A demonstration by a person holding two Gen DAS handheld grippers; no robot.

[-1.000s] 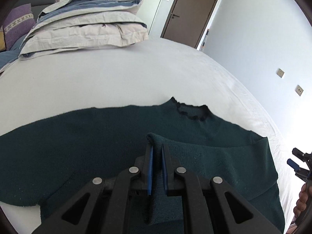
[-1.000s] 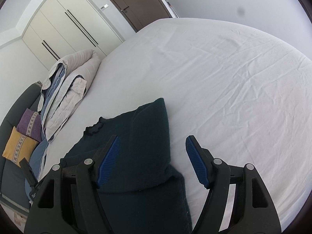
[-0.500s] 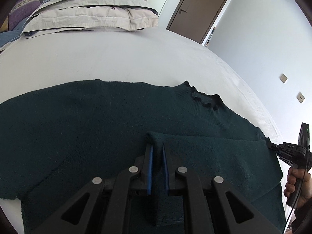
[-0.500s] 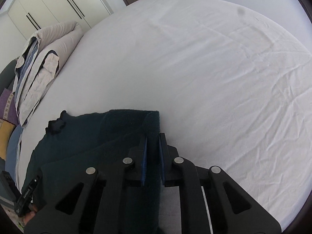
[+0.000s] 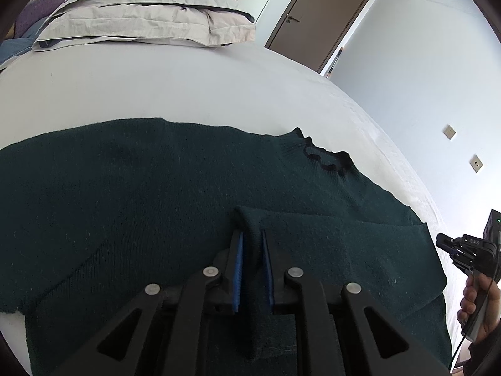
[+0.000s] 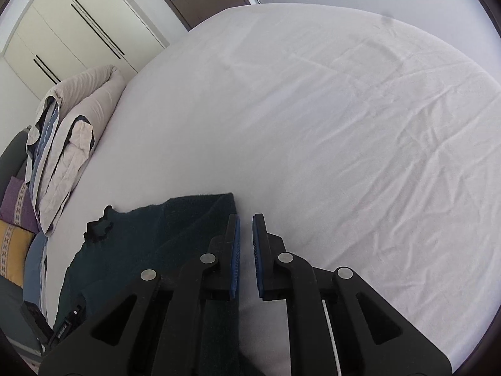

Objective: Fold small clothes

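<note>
Sweater (image 5: 156, 194) spread flat on bed (image 6: 328, 125), folded sleeve edge pinched in left claw (image 5: 252, 244), right claw (image 6: 246, 238) just reopened slightly, nothing held, beside sweater's edge, wide bare sheet beyond.

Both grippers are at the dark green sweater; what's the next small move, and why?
Probably open the left gripper: its jaws are shut on a raised fold of the dark green knitted sweater, whose folded-over part lies flat on the body. The right gripper has just been opening its jaws, nothing between them.
</note>
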